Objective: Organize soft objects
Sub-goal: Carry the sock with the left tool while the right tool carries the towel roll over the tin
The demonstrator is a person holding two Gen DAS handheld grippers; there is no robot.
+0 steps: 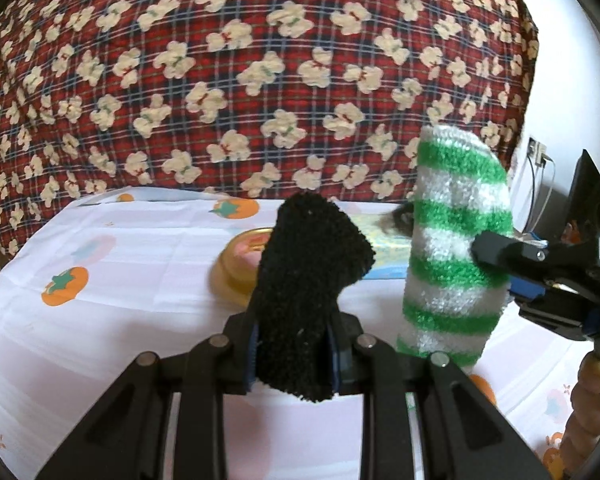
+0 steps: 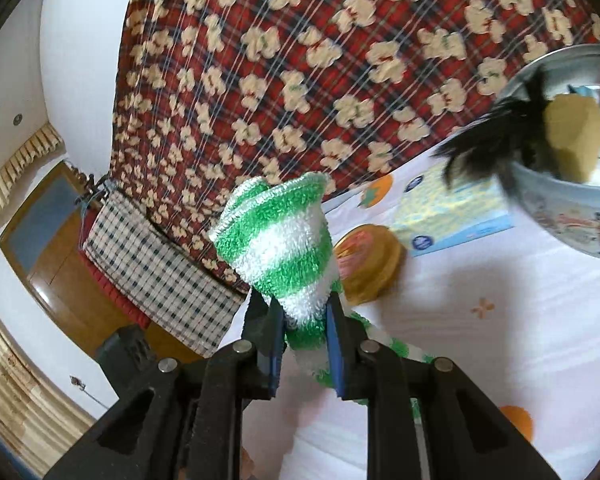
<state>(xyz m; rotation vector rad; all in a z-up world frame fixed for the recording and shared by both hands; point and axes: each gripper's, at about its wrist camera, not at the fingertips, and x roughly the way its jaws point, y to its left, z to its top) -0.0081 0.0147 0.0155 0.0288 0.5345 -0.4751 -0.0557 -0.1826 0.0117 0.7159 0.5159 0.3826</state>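
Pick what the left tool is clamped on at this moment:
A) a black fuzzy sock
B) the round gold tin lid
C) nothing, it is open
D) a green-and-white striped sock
A: in the left wrist view the left tool is closed on the black fuzzy sock, while the green-and-white striped sock is held by the right tool.

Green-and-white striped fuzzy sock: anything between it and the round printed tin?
Nothing visible blocks it. The green-and-white striped fuzzy sock, clamped in the right gripper, faces open tablecloth toward the round printed tin; the gold lid lies low.
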